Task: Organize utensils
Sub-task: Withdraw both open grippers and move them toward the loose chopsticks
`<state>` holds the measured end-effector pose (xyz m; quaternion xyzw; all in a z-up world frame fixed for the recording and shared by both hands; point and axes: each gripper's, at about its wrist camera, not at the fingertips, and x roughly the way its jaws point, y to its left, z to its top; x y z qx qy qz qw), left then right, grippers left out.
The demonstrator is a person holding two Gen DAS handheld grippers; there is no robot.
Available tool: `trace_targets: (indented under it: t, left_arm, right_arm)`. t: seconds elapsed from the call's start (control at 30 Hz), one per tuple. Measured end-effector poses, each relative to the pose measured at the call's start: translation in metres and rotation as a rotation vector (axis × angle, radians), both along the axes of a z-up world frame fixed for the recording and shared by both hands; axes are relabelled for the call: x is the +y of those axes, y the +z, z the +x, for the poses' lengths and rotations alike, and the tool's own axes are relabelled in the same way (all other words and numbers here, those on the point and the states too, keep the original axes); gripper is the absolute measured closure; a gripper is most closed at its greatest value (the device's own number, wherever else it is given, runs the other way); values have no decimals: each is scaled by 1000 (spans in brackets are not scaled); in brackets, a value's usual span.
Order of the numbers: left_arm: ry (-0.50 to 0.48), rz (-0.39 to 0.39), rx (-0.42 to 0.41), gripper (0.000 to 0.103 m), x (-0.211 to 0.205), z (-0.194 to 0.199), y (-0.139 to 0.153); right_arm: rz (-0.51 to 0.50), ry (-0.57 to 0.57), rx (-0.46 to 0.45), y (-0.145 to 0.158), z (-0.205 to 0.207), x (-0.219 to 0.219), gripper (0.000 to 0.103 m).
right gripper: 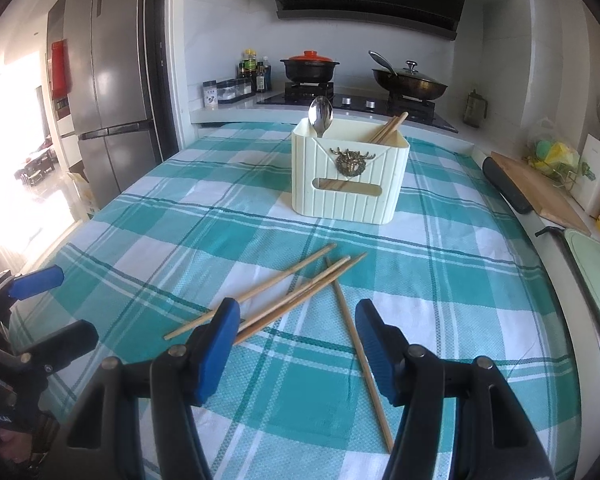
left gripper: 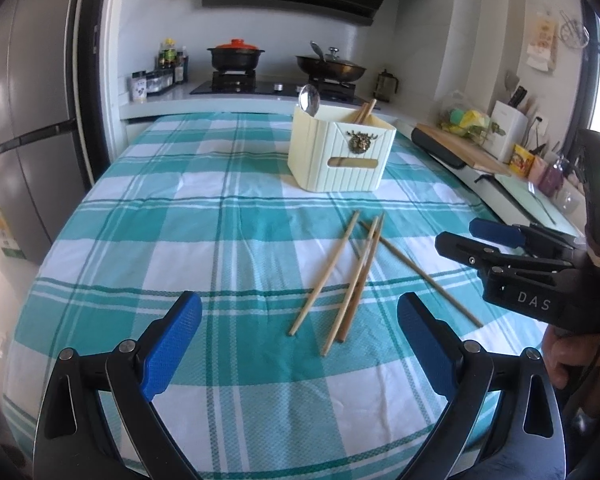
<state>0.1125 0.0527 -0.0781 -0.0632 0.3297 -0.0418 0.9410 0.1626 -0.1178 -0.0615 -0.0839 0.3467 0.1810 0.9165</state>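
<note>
Four loose chopsticks (right gripper: 300, 292) lie mid-frame, just beyond the right gripper (right gripper: 296, 344), whose jaws gape empty. The left gripper (left gripper: 300, 344) is also wide and empty, with bare checked cloth (left gripper: 160, 220) at frame left.

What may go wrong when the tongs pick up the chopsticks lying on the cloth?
1. The loose chopsticks lie crossed, so gripping one may drag or flick the others.
2. The right tongs stand open over several sticks and may catch more than one.
3. The holder already has a spoon and chopsticks; a new one may snag.
</note>
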Motion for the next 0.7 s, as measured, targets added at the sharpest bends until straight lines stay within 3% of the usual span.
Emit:
trace_targets:
  t: [0.3, 0.5, 0.7]
  left_arm:
    - [-13, 5, 14, 4, -14, -1, -3]
    - [-9, -34, 62, 4, -14, 2, -9]
    - [15, 3, 87, 4, -1, 9, -18]
  right_arm:
    - [-2, -13, -21, 2, -7, -15, 42]
    - [6, -45, -70, 4, -15, -33, 42]
    - [-3, -96, -129, 6, -20, -56, 42]
